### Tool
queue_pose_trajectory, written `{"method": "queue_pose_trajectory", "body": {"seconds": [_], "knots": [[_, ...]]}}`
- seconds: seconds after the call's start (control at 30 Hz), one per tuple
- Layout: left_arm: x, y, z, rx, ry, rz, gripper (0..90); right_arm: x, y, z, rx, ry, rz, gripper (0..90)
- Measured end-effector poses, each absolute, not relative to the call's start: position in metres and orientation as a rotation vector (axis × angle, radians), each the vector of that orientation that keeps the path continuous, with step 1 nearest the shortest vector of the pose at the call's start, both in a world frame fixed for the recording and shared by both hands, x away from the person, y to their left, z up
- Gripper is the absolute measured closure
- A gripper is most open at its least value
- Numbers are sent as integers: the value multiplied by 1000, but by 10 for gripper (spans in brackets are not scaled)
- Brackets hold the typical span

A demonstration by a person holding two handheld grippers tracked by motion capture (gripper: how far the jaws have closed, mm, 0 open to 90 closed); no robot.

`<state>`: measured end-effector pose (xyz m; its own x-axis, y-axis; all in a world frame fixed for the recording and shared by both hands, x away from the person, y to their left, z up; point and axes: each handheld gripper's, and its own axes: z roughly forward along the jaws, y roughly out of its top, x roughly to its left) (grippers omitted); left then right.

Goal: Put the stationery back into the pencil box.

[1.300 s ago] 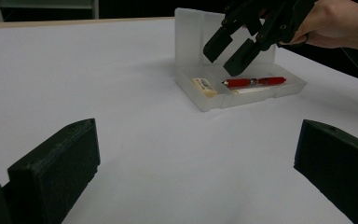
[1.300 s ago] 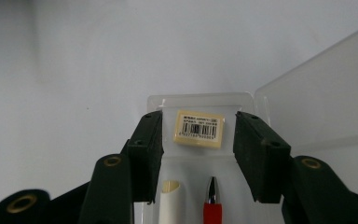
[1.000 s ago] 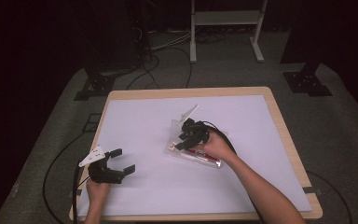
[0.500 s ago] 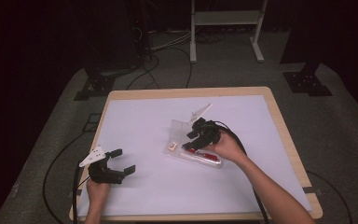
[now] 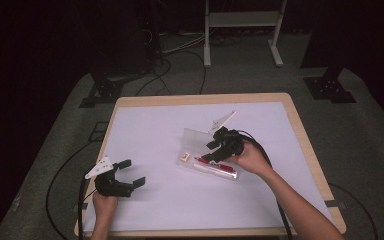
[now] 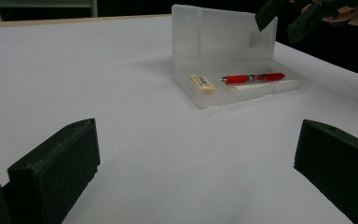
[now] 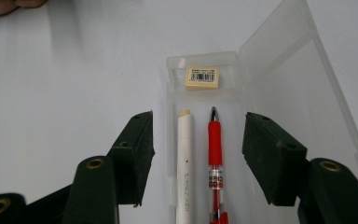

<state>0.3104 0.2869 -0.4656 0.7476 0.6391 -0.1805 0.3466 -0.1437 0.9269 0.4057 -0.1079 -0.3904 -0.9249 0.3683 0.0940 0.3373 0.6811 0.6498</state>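
Right gripper [image 5: 214, 150] pulled back over the pencil case [image 5: 206, 161] near table centre, jaws just opened, nothing between them; pen likely dropped in. Clear case lay open, lid [image 7: 303, 84] upright: red pen [image 7: 214, 154], white pen [image 7: 184, 158], eraser [image 7: 203, 77]. Left gripper [image 5: 128, 171] idle, open, empty.

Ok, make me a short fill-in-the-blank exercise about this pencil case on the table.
1. The clear plastic pencil case has its lid ____.
2. Beside the white pen lies a ____ pen.
3. The small cream eraser bears a printed ____.
4. The right gripper has its jaws ____.

Missing words: open; red; barcode; open
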Motion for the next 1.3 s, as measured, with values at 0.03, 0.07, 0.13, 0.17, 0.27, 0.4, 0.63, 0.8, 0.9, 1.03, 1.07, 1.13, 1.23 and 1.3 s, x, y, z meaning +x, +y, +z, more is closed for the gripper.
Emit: {"method": "queue_pose_trajectory", "body": {"seconds": [0.03, 0.07, 0.13, 0.17, 0.27, 0.4, 0.63, 0.8, 0.9, 1.03, 1.07, 1.13, 1.23, 1.3], "knots": [[310, 287, -466, 1753, 778, 305, 0, 405, -109, -390, 604, 2838, 1088, 416], [310, 287, -466, 1753, 778, 304, 0, 405, -110, -390, 617, 2837, 1089, 412], [310, 287, -466, 1751, 780, 304, 0, 405, -113, -390, 616, 2833, 1100, 408], [310, 287, -466, 1751, 780, 304, 0, 405, -113, -390, 616, 2833, 1100, 408], [310, 287, -466, 1752, 778, 305, 0, 404, -118, -391, 619, 2834, 1093, 405], [310, 287, -466, 1752, 779, 304, 0, 402, -121, -392, 648, 2835, 1096, 403], [310, 287, -466, 1752, 778, 304, 0, 400, -131, -394, 662, 2832, 1093, 396], [310, 287, -466, 1753, 777, 307, 0, 397, -134, -392, 675, 2828, 1103, 392], [310, 287, -466, 1753, 777, 305, 0, 395, -136, -392, 676, 2829, 1108, 383], [310, 287, -466, 1753, 777, 305, 0, 394, -139, -393, 680, 2830, 1109, 373], [310, 287, -466, 1752, 776, 305, 0, 393, -139, -393, 680, 2831, 1108, 371], [310, 287, -466, 1752, 776, 305, 0, 393, -140, -392, 685, 2830, 1106, 369], [310, 287, -466, 1753, 775, 305, 0, 391, -142, -392, 693, 2828, 1117, 362], [310, 287, -466, 1753, 773, 306, 0, 391, -144, -392, 690, 2826, 1120, 359]]}}
